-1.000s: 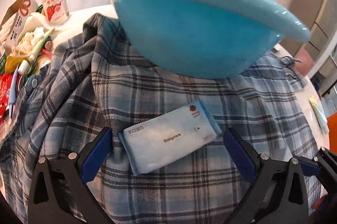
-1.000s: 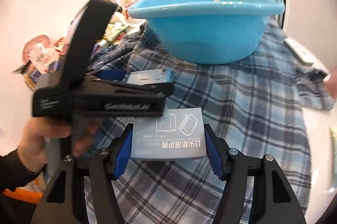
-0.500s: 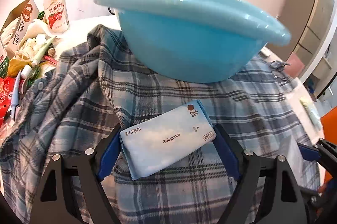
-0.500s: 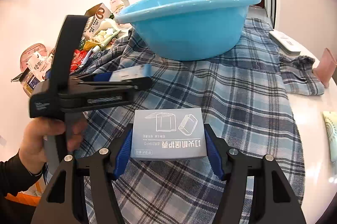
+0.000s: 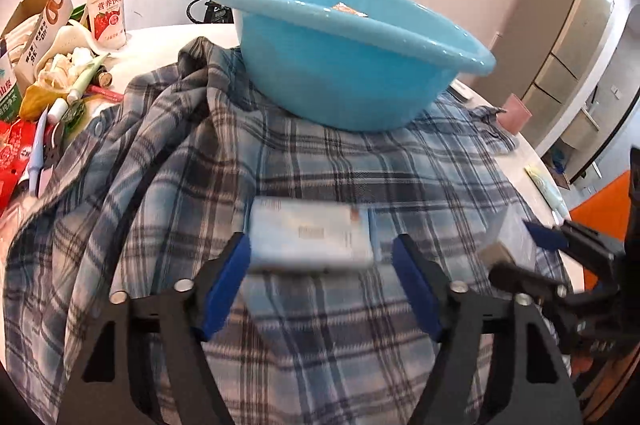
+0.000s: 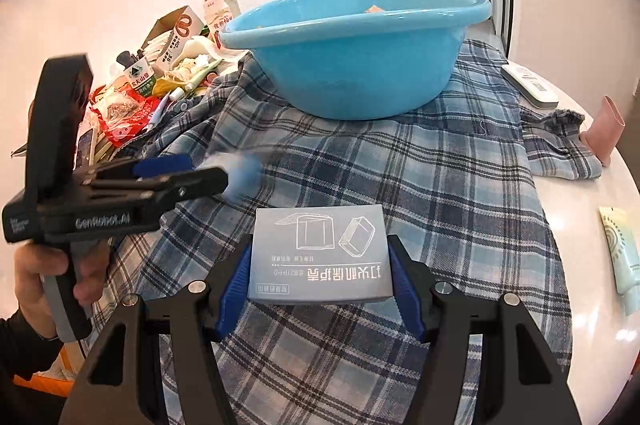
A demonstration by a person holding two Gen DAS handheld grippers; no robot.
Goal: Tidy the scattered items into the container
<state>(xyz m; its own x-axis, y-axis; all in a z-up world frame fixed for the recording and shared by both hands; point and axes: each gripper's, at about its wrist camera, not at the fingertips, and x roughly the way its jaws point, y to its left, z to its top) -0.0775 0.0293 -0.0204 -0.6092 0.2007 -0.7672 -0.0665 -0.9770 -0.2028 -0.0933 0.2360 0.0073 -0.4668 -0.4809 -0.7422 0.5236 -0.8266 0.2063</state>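
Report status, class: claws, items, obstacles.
Left claw closing round wipes pack. Right claw gripping grey box. Basin ahead, way clear.

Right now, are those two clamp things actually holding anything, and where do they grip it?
The right gripper holds a grey box by its two short ends. The left gripper is closing around a wipes pack; the blur hides whether it grips yet.

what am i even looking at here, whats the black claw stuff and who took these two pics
The black claws are two hand-held grippers; a person carries one in each hand, each with its own camera. One picture looks along the left gripper, whose jaws are closing around a blurred pack of wipes. The other looks along the right gripper, clamped on a grey box. Both are above a plaid shirt spread on a table, with a blue basin standing on it.
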